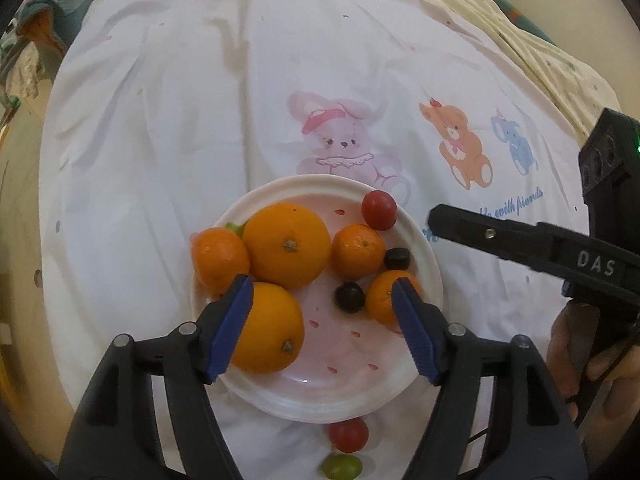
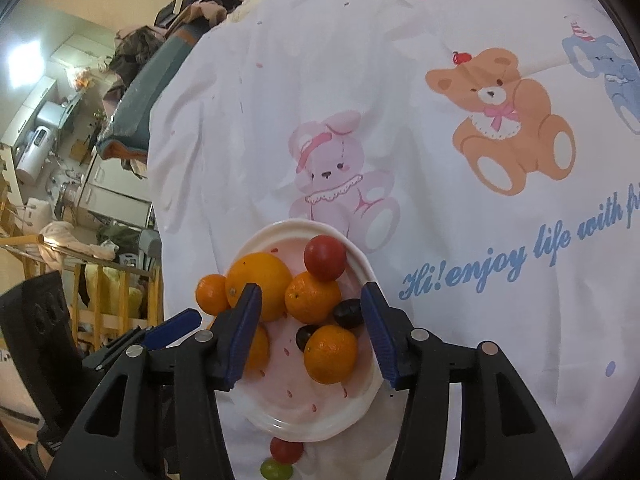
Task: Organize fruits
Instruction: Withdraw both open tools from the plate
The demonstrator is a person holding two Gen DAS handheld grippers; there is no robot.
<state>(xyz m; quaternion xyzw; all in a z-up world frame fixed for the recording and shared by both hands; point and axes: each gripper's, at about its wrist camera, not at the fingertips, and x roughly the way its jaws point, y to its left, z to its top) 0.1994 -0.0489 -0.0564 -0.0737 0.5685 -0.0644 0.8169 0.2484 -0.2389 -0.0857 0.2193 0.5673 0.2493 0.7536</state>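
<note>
One green fruit (image 1: 235, 227) half-hidden behind oranges (image 1: 286, 245)

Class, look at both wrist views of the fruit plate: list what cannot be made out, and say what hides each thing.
- Green fruit behind the oranges, left wrist view: only a sliver shows, kind unclear.
- Green grape, left wrist view: partly cut off by the bottom edge.
- Near large orange, right wrist view: mostly hidden by the right tool.
- Room clutter, right wrist view: too small.
</note>
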